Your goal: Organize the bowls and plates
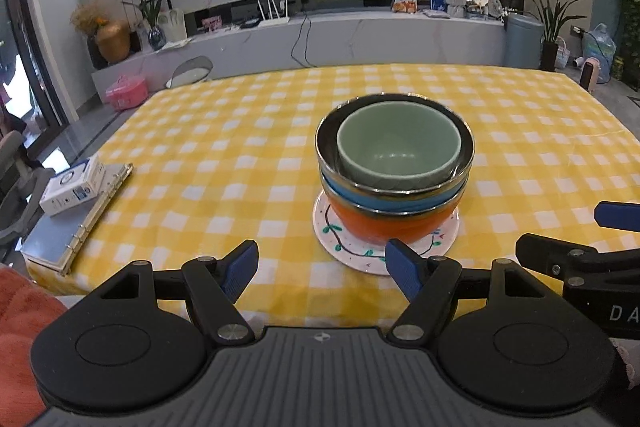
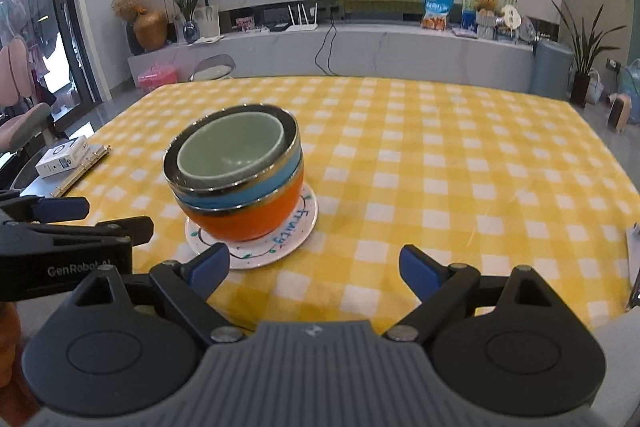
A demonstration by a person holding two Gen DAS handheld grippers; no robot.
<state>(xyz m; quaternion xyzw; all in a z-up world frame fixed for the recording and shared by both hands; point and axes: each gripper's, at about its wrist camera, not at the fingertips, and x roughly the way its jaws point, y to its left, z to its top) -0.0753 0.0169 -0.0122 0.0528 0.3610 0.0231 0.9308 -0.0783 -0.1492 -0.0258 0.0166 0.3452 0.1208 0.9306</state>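
Note:
A stack of bowls stands on a white painted plate (image 1: pixel 352 255) (image 2: pixel 288 243) on the yellow checked table. An orange bowl (image 1: pixel 384 225) (image 2: pixel 248 219) is at the bottom, a blue bowl (image 1: pixel 360 197) (image 2: pixel 240 197) sits in it, and a green bowl (image 1: pixel 396 147) (image 2: pixel 230 153) is nested on top. My left gripper (image 1: pixel 324 269) is open and empty, just in front of the plate. My right gripper (image 2: pixel 316 267) is open and empty, in front and to the right of the stack. Each gripper shows at the edge of the other's view.
A white box (image 1: pixel 74 185) (image 2: pixel 62 157) lies on a ring binder (image 1: pixel 80 227) (image 2: pixel 80 171) at the table's left edge. A chair back (image 1: pixel 188 71) stands behind the table's far left. A white object (image 2: pixel 632 251) lies at the right edge.

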